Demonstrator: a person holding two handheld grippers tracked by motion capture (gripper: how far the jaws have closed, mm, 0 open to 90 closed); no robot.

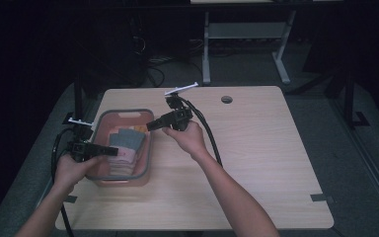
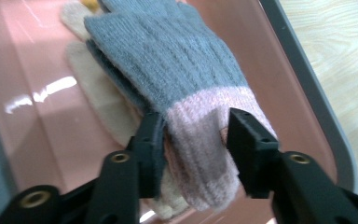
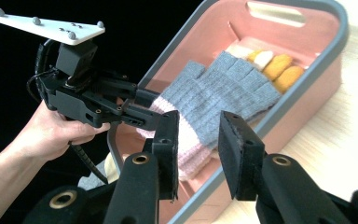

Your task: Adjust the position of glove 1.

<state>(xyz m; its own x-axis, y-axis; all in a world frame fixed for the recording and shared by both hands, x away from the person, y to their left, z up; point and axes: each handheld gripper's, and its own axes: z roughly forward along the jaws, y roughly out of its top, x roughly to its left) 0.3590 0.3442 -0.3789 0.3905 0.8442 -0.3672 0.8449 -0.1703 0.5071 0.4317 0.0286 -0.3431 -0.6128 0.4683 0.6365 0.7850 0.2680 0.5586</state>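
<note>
— Dark room all round, with a pale wooden surface lit in the middle and a metal table frame standing on the floor behind it. What sits on the wood?

— One pink basket with a grey rim, at the left part of the surface. In it lies a grey knitted glove with a pink cuff, on top of a cream glove. The right gripper view also shows yellow and white fingertips of another glove at the basket's far end, near its handle slot.

— And the person's arms?

— Both forearms come in from below. The left hand-held gripper reaches in over the basket's left rim; the right hand-held gripper hangs over the basket's right rim, pointing left across it.

— Has the left one got hold of anything?

— Its jaws are partly apart with the pink cuff between them. The left pad lies against the knit; at the right pad I see a thin gap, so the cuff looks unpinched.

— The right one?

— Partly open, nothing between its pads; the glove lies beyond them.
</note>
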